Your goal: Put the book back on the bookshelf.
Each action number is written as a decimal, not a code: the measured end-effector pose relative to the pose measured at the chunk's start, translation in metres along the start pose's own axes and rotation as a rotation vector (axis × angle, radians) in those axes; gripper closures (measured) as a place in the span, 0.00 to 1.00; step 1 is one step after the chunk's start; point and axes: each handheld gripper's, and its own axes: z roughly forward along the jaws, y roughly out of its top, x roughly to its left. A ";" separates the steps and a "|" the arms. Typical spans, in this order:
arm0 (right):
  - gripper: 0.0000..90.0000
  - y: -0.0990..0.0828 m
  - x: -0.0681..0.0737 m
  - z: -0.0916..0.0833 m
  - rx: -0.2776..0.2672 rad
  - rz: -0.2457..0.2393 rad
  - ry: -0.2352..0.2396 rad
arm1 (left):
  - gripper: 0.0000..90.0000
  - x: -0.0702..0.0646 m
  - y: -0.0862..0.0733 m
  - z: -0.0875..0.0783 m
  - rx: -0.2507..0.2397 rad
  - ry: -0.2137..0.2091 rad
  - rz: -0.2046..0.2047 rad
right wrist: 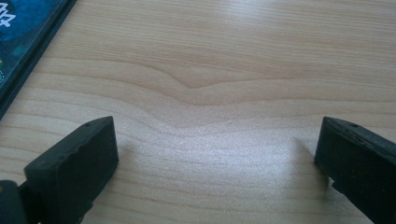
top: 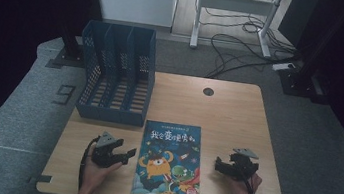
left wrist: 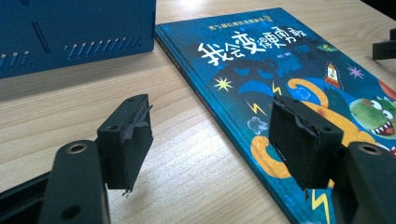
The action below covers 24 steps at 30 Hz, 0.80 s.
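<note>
High view has a picture book (top: 170, 162) lying flat, cover up, near the front edge of the table (top: 229, 109), right between the two hands. The left claw (top: 122, 155) sits just beside the book's left edge, the right claw (top: 221, 165) a bit off its right edge, both spread with nothing between the jaws. In the left gripper view one jaw hangs over bare wood and the other over the cover, so the book's edge runs right through the gap (not pinched, though).

How it'll handle: looks like a thin hardcover, so probably stiff enough to stay flat when lifted by one side, and fairly light. The cover looks glossy, so the guess is it'll be slippery under the pads. The catch is that it lies flush on the table with no gap to get a jaw under. Best bet is likely to slide it toward the front edge of the table so a strip overhangs, or to tip up one long edge with one claw and pinch that edge or the spine with the other.

Room to move: the blue file rack (top: 117, 77) stands just behind the book's top-left corner, nearly touching, with its slots facing up. The right half of the table is bare wood, so there's plenty of swing space there. The near edge is close to the book's bottom, so a pull that way needs care.
</note>
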 end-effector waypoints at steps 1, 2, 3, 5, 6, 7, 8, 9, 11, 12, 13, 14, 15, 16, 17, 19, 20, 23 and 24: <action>0.00 0.000 0.000 0.000 0.000 -0.001 0.002 | 0.33 0.000 0.000 0.000 0.000 0.000 0.000; 0.00 0.000 0.000 0.000 0.000 -0.001 0.002 | 0.33 0.000 0.000 0.001 0.002 -0.002 -0.003; 0.00 0.000 -0.001 0.000 -0.001 -0.003 0.005 | 0.33 0.001 0.000 0.001 0.007 -0.004 -0.005; 0.00 0.000 -0.001 0.000 -0.003 -0.003 0.004 | 0.33 0.001 0.000 0.002 0.010 -0.005 -0.007; 0.02 0.000 -0.001 -0.001 -0.003 0.000 0.001 | 0.33 0.001 0.000 0.002 0.012 -0.006 -0.008; 0.04 0.000 -0.002 -0.001 -0.004 0.008 -0.001 | 0.32 0.000 0.000 0.003 0.013 -0.006 -0.008; 0.06 0.000 -0.002 -0.003 -0.002 0.019 -0.011 | 0.32 0.000 0.000 0.002 0.013 -0.007 -0.008; 0.06 0.000 -0.002 -0.003 -0.002 0.019 -0.011 | 0.32 -0.001 0.000 0.002 0.011 -0.009 -0.008; 0.07 0.000 -0.004 -0.004 0.000 0.033 -0.003 | 0.32 -0.002 0.000 0.002 0.013 -0.012 -0.009; 0.08 0.000 -0.006 -0.006 -0.002 0.046 0.006 | 0.32 -0.002 0.000 0.001 0.015 -0.014 -0.009; 0.08 0.000 -0.006 -0.006 -0.002 0.046 0.006 | 0.32 -0.002 0.000 0.001 0.015 -0.014 -0.009; 0.09 0.000 -0.006 -0.006 -0.003 0.048 0.010 | 0.32 -0.003 0.000 0.001 0.016 -0.015 -0.010; 0.09 0.000 -0.007 -0.006 -0.003 0.051 0.011 | 0.32 -0.003 0.000 0.002 0.017 -0.015 -0.009; 0.09 0.000 -0.007 -0.007 -0.004 0.051 0.012 | 0.32 -0.003 0.000 0.002 0.019 -0.014 -0.010; 0.10 0.000 -0.008 -0.007 -0.004 0.052 0.014 | 0.32 -0.003 0.000 0.003 0.021 -0.015 -0.011; 0.10 0.000 -0.008 -0.007 -0.006 0.050 0.018 | 0.32 -0.003 0.000 0.004 0.026 -0.019 -0.010; 0.11 0.001 -0.009 -0.007 -0.007 0.051 0.021 | 0.32 -0.004 0.000 0.004 0.028 -0.021 -0.010; 0.12 0.001 -0.009 -0.008 -0.012 0.059 0.036 | 0.32 -0.005 0.000 0.003 0.026 -0.024 -0.009; 0.13 0.001 -0.009 -0.009 -0.016 0.061 0.039 | 0.32 -0.005 0.000 0.003 0.026 -0.024 -0.009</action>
